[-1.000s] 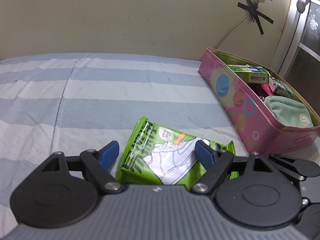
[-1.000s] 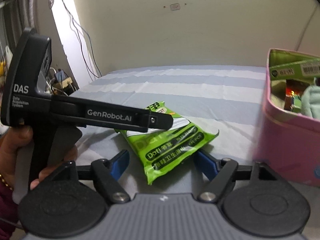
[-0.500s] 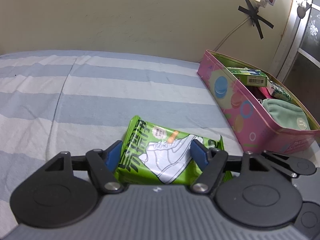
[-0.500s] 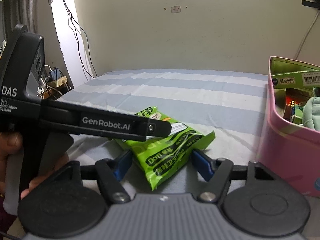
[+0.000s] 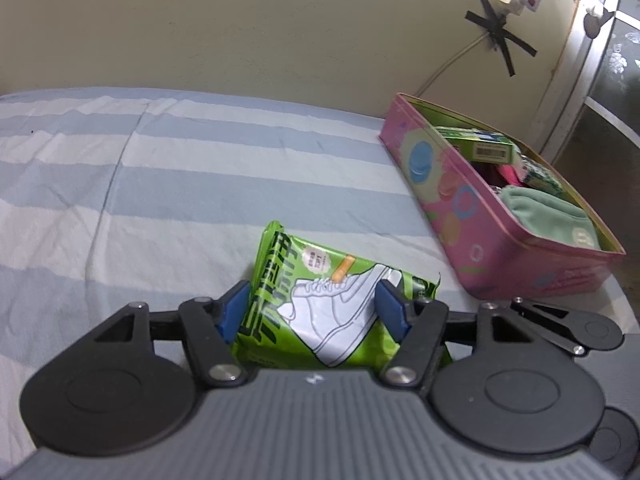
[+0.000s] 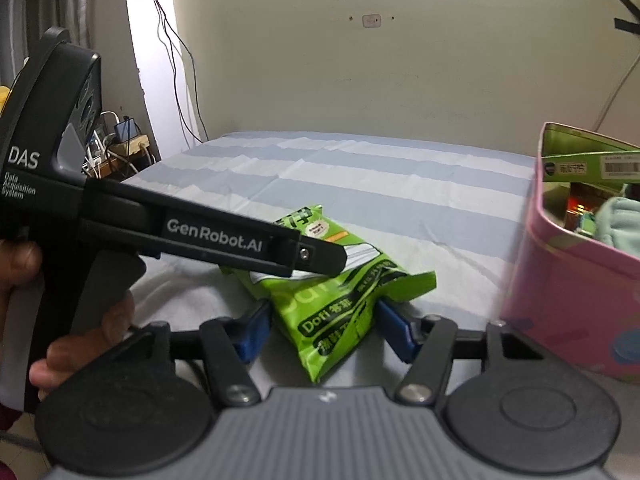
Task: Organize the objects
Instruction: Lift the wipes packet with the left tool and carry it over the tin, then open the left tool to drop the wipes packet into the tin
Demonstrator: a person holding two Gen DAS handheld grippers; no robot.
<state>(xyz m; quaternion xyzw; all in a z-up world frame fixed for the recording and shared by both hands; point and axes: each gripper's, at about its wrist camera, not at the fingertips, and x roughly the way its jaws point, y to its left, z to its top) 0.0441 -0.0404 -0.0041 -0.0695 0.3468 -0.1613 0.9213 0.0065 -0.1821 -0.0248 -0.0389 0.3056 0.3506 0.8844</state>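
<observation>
A green wipes packet [image 5: 320, 300] with a white shoe picture lies on the striped bed sheet. My left gripper [image 5: 312, 312] has its blue pads against both long sides of the packet, closed on it. In the right wrist view the same packet [image 6: 340, 304] lies between the fingers of my right gripper [image 6: 320, 332], which stands open with gaps on both sides. The left gripper's black body [image 6: 180, 232] reaches over the packet from the left. A pink tin box [image 5: 480, 216] stands to the right.
The pink tin [image 6: 580, 280] holds a green carton [image 5: 484, 148], a pale green pouch [image 5: 548, 216] and other small items. The blue and white striped sheet [image 5: 160, 184] stretches left and back to a beige wall. Cables and a power strip [image 6: 120, 140] lie beyond the bed's left edge.
My left gripper moved forward around the packet and its pads closed onto the sides. My right gripper came closer to the packet's end and stayed open.
</observation>
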